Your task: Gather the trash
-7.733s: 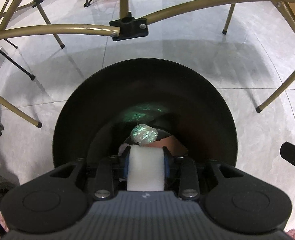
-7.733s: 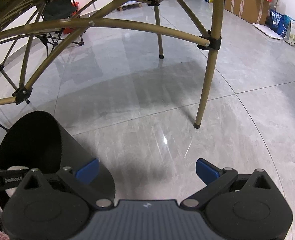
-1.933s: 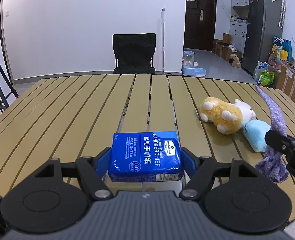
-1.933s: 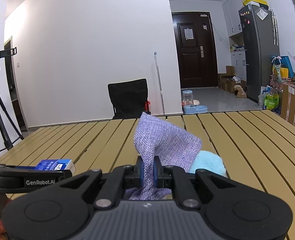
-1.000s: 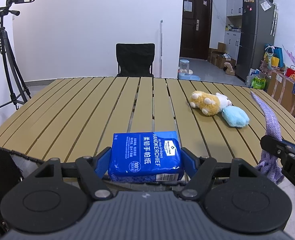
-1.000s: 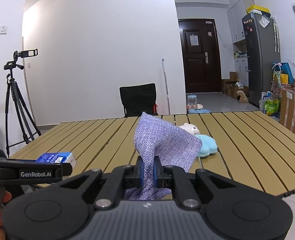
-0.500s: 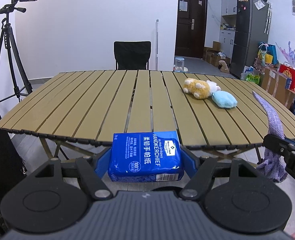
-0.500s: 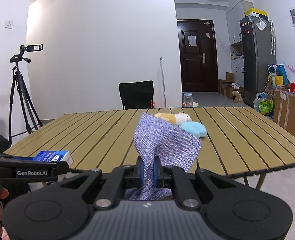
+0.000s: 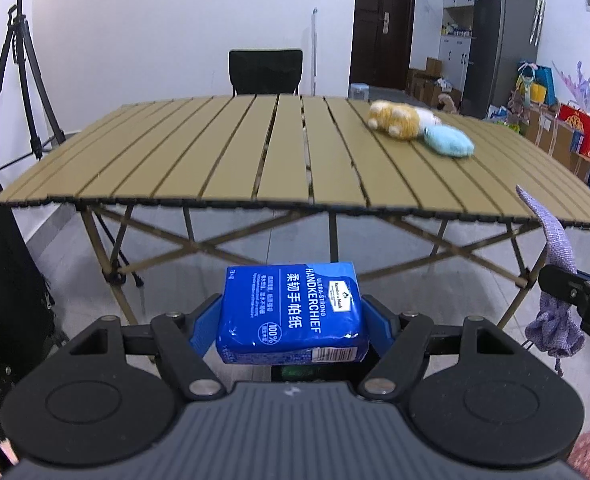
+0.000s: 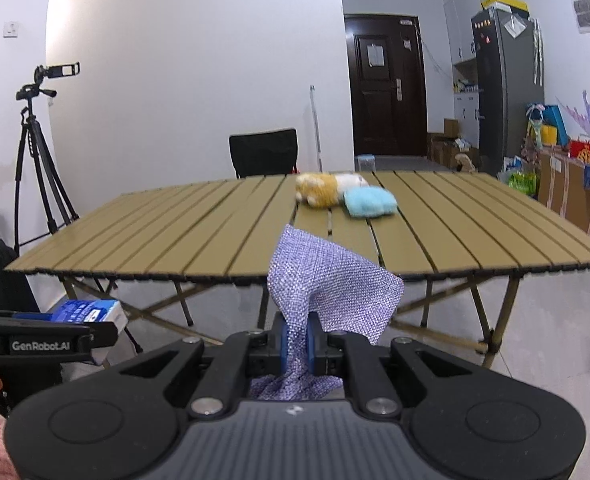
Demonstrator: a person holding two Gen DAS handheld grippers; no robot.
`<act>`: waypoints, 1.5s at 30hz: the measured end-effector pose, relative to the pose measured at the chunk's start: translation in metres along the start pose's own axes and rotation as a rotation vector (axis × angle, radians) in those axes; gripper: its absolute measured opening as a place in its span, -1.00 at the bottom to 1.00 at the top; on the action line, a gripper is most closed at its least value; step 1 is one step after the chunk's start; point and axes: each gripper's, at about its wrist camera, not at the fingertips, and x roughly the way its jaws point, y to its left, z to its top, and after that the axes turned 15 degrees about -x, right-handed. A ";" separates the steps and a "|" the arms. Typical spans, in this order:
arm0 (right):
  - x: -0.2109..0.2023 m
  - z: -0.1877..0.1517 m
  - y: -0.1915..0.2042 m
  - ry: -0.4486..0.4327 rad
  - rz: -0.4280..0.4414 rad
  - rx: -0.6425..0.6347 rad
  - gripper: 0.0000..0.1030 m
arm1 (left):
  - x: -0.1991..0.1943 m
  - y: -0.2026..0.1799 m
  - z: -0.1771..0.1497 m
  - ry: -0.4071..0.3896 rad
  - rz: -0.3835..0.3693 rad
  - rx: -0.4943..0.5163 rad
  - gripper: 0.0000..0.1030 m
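We've got the blue tissue pack (image 9: 291,312) pinched across its width in the left tool (image 9: 291,322) and the purple cloth (image 10: 327,292) clamped in the fully closed right tool (image 10: 297,340), both off the desk (image 9: 215,160), probably headed binward.

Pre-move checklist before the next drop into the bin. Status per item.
1. Left gripper clamped on blue tissue pack: ok.
2. Right gripper shut on purple cloth pouch: ok.
3. Both loads clear of the slatted table: ok, held off its near edge.
4. Bin in view for the drop: not ok, neither view shows it.
5. Table emptied: not ok, yellow plush toy and light blue plush lie on it.
6. Whether those plush items count as trash: cannot tell.
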 end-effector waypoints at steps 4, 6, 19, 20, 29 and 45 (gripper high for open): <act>0.004 -0.022 -0.001 0.038 0.003 0.012 -0.83 | 0.009 0.006 -0.016 0.031 0.008 0.002 0.44; 0.009 -0.030 -0.002 0.062 0.002 0.015 -0.83 | 0.015 0.009 -0.022 0.043 0.016 0.004 0.44; 0.042 -0.095 -0.022 0.211 -0.015 0.088 -0.83 | 0.067 0.019 -0.057 0.143 0.061 0.004 0.44; 0.045 -0.100 -0.024 0.222 -0.016 0.094 -0.83 | 0.071 0.021 -0.059 0.153 0.066 0.004 0.44; 0.070 -0.132 -0.042 0.284 -0.020 0.141 -0.83 | 0.101 0.038 -0.067 0.208 0.115 -0.015 0.44; 0.093 -0.154 -0.051 0.352 -0.018 0.145 -0.83 | 0.125 0.027 -0.073 0.273 0.105 0.010 0.44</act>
